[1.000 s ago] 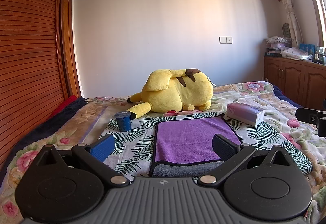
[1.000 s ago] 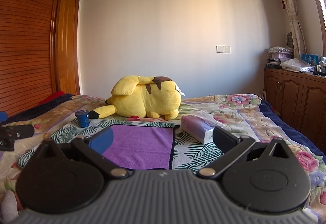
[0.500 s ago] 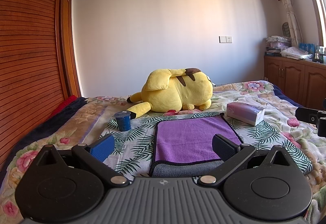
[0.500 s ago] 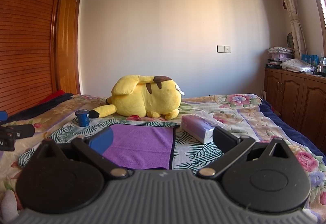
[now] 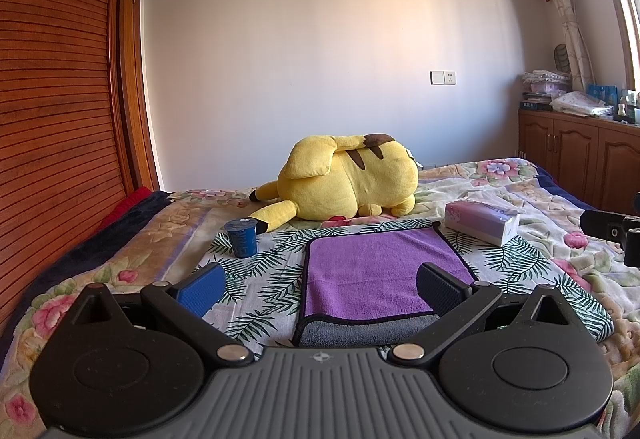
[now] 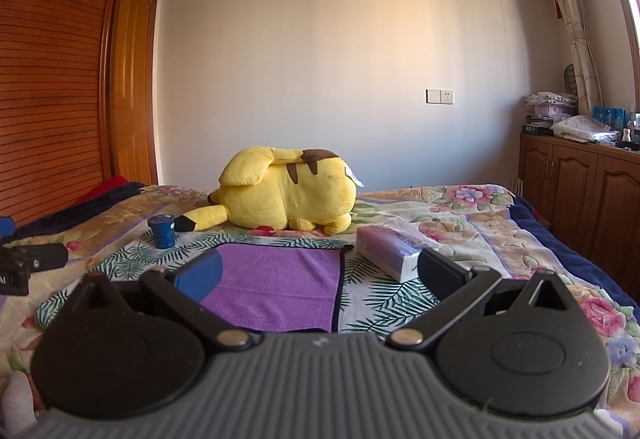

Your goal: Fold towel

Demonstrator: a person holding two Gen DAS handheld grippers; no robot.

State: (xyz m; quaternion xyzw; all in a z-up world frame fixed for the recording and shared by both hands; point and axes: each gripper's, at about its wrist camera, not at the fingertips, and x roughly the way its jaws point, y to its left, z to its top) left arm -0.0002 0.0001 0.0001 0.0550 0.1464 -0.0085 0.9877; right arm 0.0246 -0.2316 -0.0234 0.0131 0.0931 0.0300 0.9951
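Bedroom: bed (image 5: 532, 199) with floral cover, a palm-leaf sheet (image 5: 264, 279) spread on it, white wall behind, wood panelling on one side, cabinets on the other.

Left claw (image 5: 320, 285): jaws spread wide, holding nothing, hovering above the near edge of the bed. Its blue pad (image 5: 202, 289) sits over the leaf sheet; its black pad (image 5: 434, 287) overlaps the near corner of the towel (image 5: 372, 271) in view; contact can't be confirmed.

Towel: purple, black trim, lying flat on the leaf sheet straight ahead of the left claw. Near edge shows a grey layer (image 5: 360, 333) under the purple one.

Right claw (image 6: 316, 273): also wide open, empty. The towel (image 6: 280, 279) sits ahead of it, offset toward its blue pad (image 6: 198, 275), which overlaps the towel's near corner in view. The black pad (image 6: 438, 273) lines up with the tissue box (image 6: 390, 249).

Further out from the left claw: blue cup (image 5: 241, 238) ahead on the blue-pad side, well apart from the towel; pink tissue box (image 5: 482, 221) just beyond the towel's far corner on the black-pad side; yellow plush toy (image 5: 348, 179) lying beyond the towel's far edge.

The other claw's body shows at the frame edge in each wrist view.
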